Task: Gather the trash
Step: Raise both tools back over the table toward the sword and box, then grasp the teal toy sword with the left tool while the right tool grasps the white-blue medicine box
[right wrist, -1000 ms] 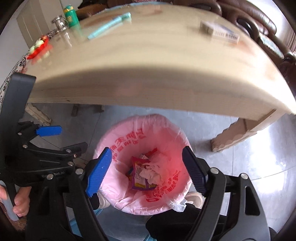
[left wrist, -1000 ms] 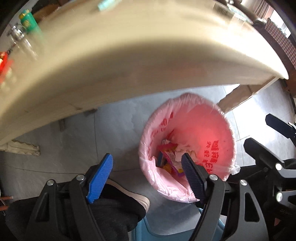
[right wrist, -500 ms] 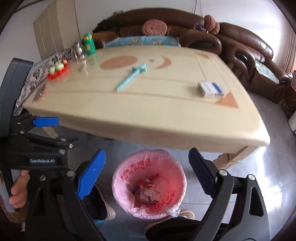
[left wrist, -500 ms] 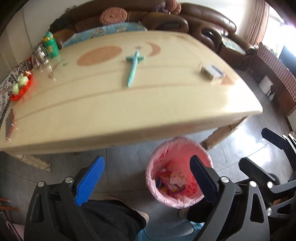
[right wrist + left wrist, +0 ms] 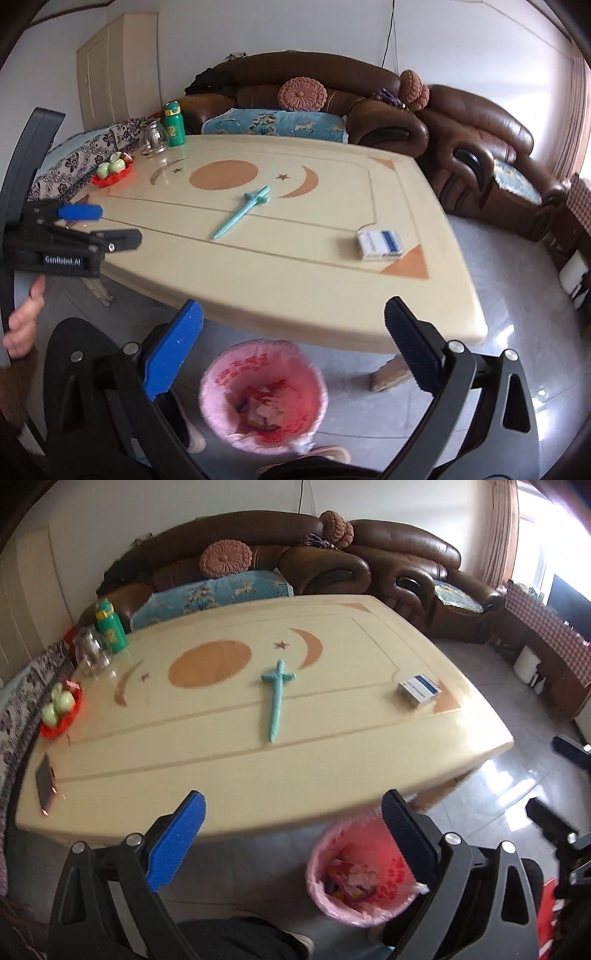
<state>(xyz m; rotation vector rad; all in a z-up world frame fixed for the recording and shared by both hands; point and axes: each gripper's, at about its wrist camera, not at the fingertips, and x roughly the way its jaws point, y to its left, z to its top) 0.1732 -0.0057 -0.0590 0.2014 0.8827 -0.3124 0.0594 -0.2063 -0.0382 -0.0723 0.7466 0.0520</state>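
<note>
A bin with a pink bag stands on the floor at the table's near edge, with wrappers and paper inside; it also shows in the right wrist view. My left gripper is open and empty above the table's front edge. My right gripper is open and empty above the bin. On the cream table lie a teal toy sword, also in the right wrist view, and a white and blue box, also in the right wrist view.
At the table's left are a green bottle, a glass jar, a red dish of green cups and a phone. A brown sofa stands behind. My left gripper's body shows at the right wrist view's left.
Both grippers have risen from just over the bin to above table height. The tabletop and sofa have come into view. Both stay open and empty.
</note>
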